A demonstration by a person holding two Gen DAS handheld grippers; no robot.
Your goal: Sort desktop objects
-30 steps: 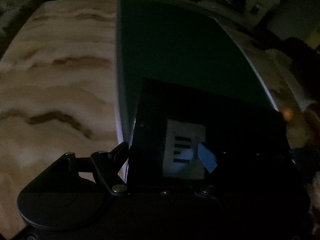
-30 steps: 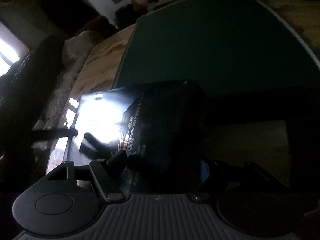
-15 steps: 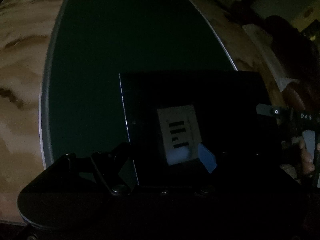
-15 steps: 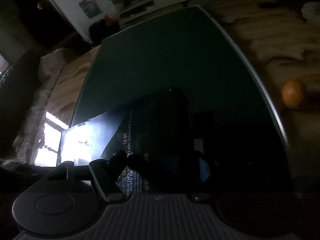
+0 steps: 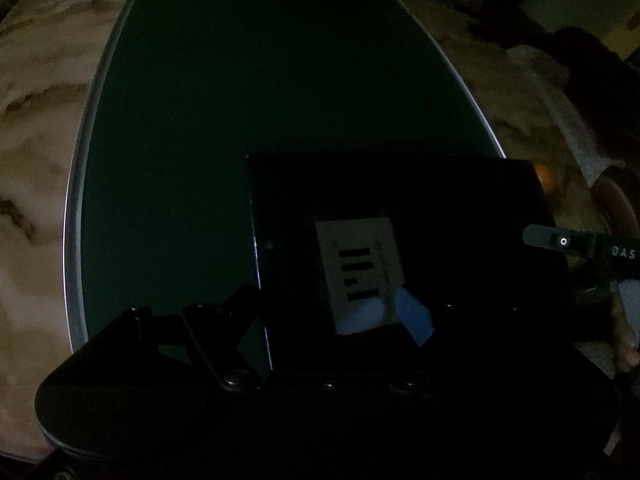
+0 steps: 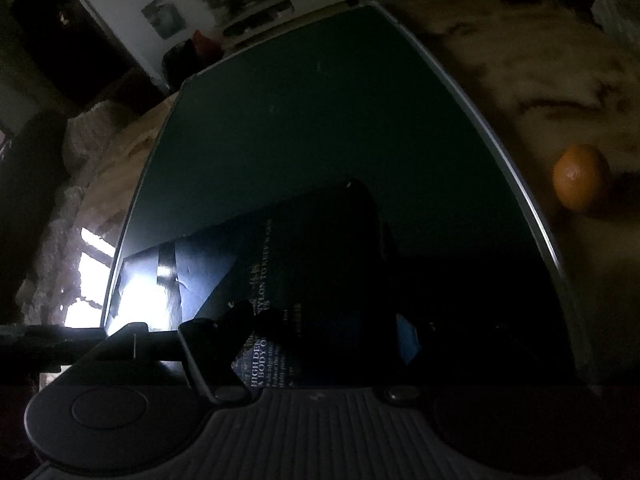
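A flat black box [image 5: 440, 208] with a white barcode label [image 5: 360, 272] hangs low over a dark green mat [image 5: 240, 80]. My left gripper [image 5: 326, 312] is shut on the box's near end, its blue pad [image 5: 414, 316] lying against the label side. In the right wrist view the same box [image 6: 320, 240] shows a side with white print, and my right gripper [image 6: 324, 328] is shut on it. The right gripper's finger [image 5: 560, 242] also shows at the box's right edge in the left wrist view.
The green mat [image 6: 320, 100] lies on a brown marbled tabletop [image 5: 36, 120]. An orange fruit [image 6: 580, 176] sits on the table just off the mat's right edge. A person's hand [image 5: 624, 332] is at the far right. Clutter lines the back wall.
Both grippers carried the box from the mat's left edge further over the mat. The orange has come into the right wrist view.
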